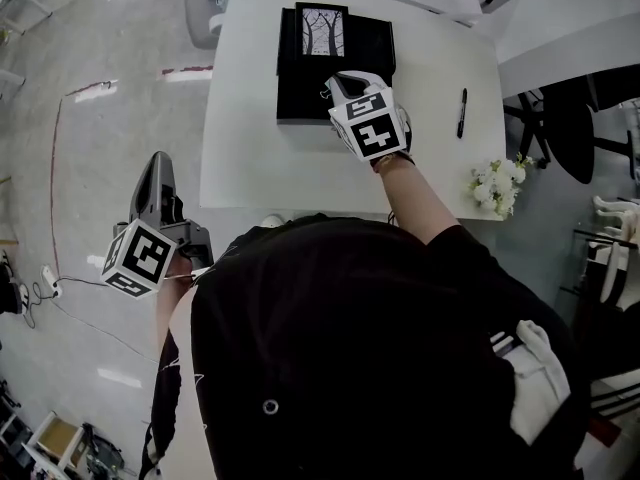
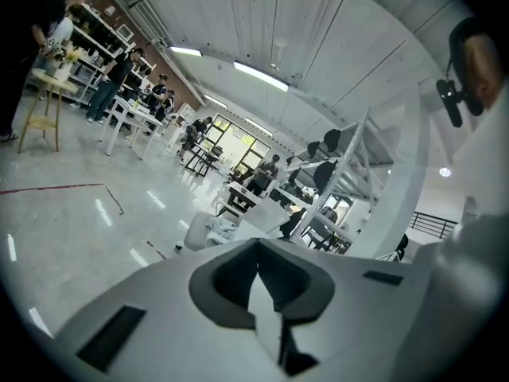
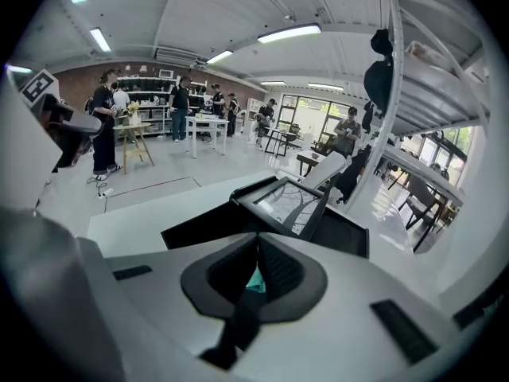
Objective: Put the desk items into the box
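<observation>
An open black box (image 1: 300, 100) sits at the far middle of the white table (image 1: 255, 163), with a framed tree picture (image 1: 322, 30) standing in it. My right gripper (image 1: 335, 83) hovers over the box's near right part, shut on a small teal thing (image 3: 254, 279) that shows only as a sliver between the pads. Along its jaws I see the box (image 3: 203, 228) and the picture (image 3: 290, 205). A black pen (image 1: 462, 113) lies on the table to the right. My left gripper (image 1: 160, 163) hangs off the table's left side, shut and empty (image 2: 258, 270).
A bunch of white flowers (image 1: 497, 186) lies at the table's near right corner. A grey chair (image 1: 205, 8) stands at the far left corner. Cables and a plug strip (image 1: 45, 283) lie on the floor to the left. People and other desks fill the room's background.
</observation>
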A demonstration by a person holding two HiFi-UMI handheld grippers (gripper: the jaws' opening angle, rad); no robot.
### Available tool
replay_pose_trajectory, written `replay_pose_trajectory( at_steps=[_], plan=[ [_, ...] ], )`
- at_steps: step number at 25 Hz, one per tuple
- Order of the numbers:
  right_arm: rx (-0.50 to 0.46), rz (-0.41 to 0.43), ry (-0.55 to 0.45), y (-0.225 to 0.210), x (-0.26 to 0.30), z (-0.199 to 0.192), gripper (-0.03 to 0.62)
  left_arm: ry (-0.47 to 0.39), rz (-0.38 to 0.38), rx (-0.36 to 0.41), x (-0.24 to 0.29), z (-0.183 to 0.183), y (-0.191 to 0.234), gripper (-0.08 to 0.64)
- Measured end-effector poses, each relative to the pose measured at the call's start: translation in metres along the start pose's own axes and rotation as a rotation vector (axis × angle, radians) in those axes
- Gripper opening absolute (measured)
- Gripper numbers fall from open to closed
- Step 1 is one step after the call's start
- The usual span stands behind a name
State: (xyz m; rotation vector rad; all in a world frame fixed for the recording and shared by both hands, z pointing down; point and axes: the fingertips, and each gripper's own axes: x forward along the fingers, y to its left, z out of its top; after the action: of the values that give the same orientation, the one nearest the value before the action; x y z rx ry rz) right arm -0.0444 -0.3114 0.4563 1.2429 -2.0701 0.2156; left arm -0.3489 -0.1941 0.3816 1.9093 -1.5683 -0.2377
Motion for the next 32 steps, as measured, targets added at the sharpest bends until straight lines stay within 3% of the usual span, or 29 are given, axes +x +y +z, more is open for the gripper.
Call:
replay_pose_trajectory(
  at_steps=[16, 32],
  plan=[
    [-0.055, 0.074, 0.036, -0.005, 0.004, -0.031, 0.011, -0.019, 0.067, -0.018, -0.02, -0.033, -0.018, 0.011],
    [-0.062, 0.111, 0.064, -0.001, 0.02, -0.038, 0.011, -0.035, 0.102, -0.023, -0.025, -0.03, -0.012, 0.011]
  ],
)
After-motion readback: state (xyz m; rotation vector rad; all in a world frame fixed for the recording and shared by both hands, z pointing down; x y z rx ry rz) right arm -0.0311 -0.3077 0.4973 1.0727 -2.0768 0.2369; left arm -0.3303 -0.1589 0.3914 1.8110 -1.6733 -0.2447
